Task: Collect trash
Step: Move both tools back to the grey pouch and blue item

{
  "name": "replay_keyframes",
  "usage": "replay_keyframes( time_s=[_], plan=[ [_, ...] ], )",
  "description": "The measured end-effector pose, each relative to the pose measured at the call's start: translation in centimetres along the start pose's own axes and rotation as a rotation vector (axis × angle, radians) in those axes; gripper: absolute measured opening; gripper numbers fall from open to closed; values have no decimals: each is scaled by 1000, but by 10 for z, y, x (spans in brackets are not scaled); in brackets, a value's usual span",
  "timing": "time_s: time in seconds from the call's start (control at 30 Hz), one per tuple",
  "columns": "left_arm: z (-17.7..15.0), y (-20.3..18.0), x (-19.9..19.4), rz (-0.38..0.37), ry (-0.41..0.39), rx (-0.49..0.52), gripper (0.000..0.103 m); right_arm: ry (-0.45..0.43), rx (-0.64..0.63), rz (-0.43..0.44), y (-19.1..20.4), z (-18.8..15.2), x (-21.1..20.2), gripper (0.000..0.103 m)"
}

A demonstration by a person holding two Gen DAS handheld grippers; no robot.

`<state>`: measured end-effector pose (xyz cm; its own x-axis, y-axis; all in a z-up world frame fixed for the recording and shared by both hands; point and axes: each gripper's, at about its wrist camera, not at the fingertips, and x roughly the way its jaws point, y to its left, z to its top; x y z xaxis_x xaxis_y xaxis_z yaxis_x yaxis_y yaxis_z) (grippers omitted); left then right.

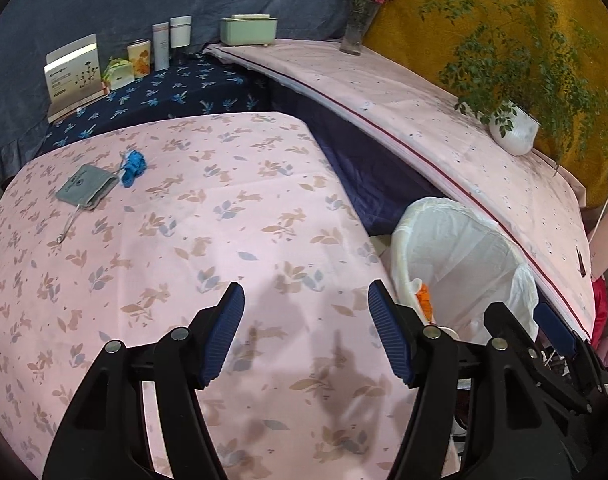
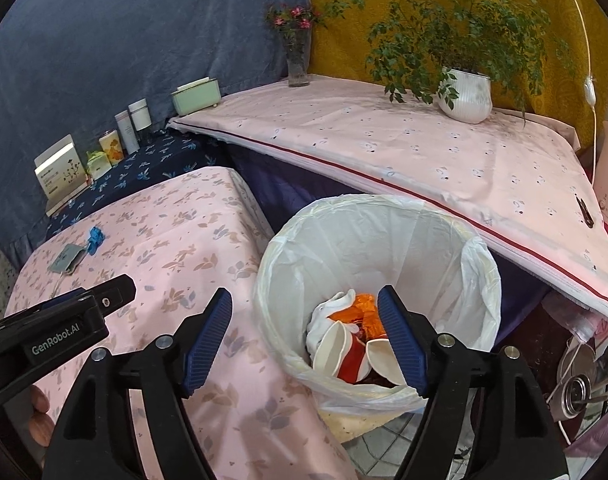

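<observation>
Right gripper (image 2: pixel 304 336): jaws wide apart with nothing between them, low centre of its view, over the near rim of the bin.
Left gripper (image 1: pixel 306 330): jaws wide and empty, above bare cloth at the bottom of its view.
Bin (image 2: pixel 476 264): white-lined, on the floor beside the table; inside lie paper cups (image 2: pixel 336 346), an orange wrapper (image 2: pixel 368 312) and white tissue.
Table (image 1: pixel 223 216): pink leaf-print cloth.
Blue scrap (image 1: pixel 132 166): upper left of the left view, perhaps crumpled plastic, touching a grey pouch (image 1: pixel 85 186).
Room: blue drape upper left, mustard drape upper right, potted plant (image 2: pixel 466 96) on a pink-covered ledge (image 2: pixel 384 148).
</observation>
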<state>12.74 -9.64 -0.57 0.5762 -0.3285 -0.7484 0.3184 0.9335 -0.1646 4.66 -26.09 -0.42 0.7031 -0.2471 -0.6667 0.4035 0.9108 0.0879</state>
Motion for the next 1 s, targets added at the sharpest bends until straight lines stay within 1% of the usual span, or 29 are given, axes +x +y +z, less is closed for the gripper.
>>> replay_keyframes(
  time_s=[0.17,0.37,0.47,0.57,0.63,1.0],
  plan=[
    [-4,19,-1,43,-10,-8,61,5,-23,4,17,-4,0,79],
    [-6,45,-1,76,-16,-34,63,14,-63,14,40,-7,2,81],
    [-7,59,-3,100,-27,-49,66,17,-82,23,54,-8,2,84],
    [-6,75,-5,117,-34,-67,69,20,-103,31,69,-9,3,84],
    [-5,84,-6,133,-41,-77,73,25,-117,36,79,-10,4,84],
    [3,146,-8,216,-60,-131,83,52,-198,86,148,-11,17,84]
  ],
)
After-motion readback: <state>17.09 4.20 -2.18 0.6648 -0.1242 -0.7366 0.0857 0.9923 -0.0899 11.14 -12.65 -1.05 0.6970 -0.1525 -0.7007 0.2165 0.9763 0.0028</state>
